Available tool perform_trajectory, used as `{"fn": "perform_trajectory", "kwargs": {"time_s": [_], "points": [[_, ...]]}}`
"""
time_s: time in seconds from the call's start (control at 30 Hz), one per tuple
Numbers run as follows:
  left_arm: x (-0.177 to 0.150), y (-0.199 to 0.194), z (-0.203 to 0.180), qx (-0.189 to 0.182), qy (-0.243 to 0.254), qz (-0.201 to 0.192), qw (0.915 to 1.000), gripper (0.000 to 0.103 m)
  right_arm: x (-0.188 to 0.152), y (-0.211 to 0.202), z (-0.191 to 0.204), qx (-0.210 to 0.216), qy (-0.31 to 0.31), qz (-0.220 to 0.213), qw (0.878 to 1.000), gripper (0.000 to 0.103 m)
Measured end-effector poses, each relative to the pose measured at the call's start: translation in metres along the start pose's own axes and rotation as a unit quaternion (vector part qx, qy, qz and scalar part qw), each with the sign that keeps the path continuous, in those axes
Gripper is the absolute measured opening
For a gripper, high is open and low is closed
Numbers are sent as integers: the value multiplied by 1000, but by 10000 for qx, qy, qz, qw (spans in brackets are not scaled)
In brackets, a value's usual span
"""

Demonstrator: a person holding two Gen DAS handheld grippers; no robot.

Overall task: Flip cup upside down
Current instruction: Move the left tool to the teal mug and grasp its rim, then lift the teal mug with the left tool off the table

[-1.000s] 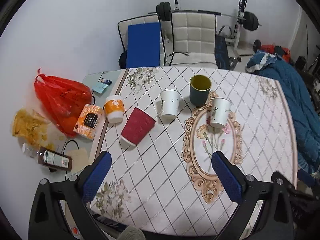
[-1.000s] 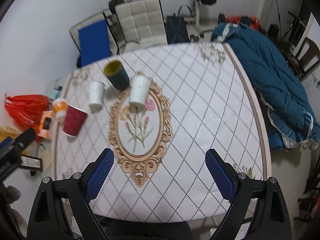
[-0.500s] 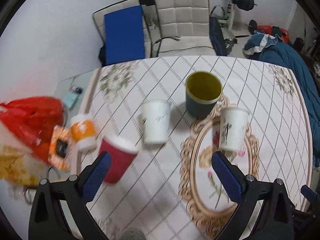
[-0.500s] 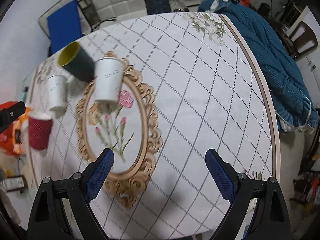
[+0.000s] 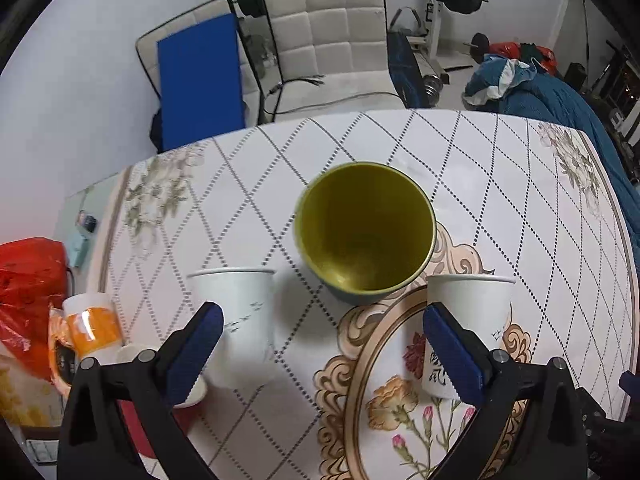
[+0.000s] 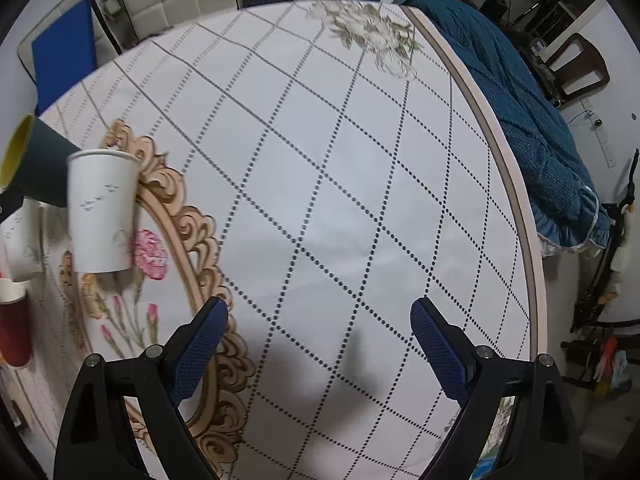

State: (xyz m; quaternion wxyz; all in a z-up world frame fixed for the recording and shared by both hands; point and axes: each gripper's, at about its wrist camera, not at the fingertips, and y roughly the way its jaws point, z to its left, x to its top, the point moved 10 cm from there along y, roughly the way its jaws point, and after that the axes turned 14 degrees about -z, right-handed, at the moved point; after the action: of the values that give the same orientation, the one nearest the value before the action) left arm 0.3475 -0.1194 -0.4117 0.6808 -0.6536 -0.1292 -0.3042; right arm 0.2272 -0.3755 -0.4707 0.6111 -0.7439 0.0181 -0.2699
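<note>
A dark cup with a yellow-green inside (image 5: 365,232) stands upright, mouth up, on the patterned table (image 5: 520,208). My left gripper (image 5: 322,344) is open, above and just short of it, with the cup centred ahead of the gap. A white paper cup (image 5: 236,320) stands by the left finger and another white paper cup (image 5: 468,320) by the right finger. In the right wrist view the dark cup (image 6: 36,168) and a white cup (image 6: 102,212) sit at far left. My right gripper (image 6: 316,336) is open and empty over bare tablecloth.
A red cup (image 6: 14,332) and an orange-banded cup (image 5: 92,328) stand at the table's left edge, beside a red bag (image 5: 28,292). White chairs (image 5: 332,40) and a blue panel (image 5: 200,80) stand behind. A blue blanket (image 6: 532,128) lies along the right edge.
My left gripper has moved forward and down toward the dark cup, which now looms large. My right gripper has also dropped closer to the table. Both stayed open.
</note>
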Motion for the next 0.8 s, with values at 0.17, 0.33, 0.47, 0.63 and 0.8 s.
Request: {"fn": "perform_trajectory", "kwargs": {"time_s": [0.17, 0.33, 0.47, 0.63, 0.8], "points": [[1, 16, -9, -107, 25, 43, 9999, 102, 1, 9, -4, -151, -88, 51, 9998, 95], [5, 32, -15, -179, -19, 78, 9998, 102, 3, 13, -5, -246, -146, 33, 9996, 95], [10, 46, -15, -190, -119, 60, 9997, 102, 4, 17, -5, -267, -146, 43, 9995, 95], [19, 55, -16, -243, -187, -53, 9995, 87, 5, 22, -8, -331, -146, 68, 9993, 95], [25, 62, -20, -307, -160, -145, 9993, 67, 8, 24, -12, -367, -95, 36, 9993, 95]]}}
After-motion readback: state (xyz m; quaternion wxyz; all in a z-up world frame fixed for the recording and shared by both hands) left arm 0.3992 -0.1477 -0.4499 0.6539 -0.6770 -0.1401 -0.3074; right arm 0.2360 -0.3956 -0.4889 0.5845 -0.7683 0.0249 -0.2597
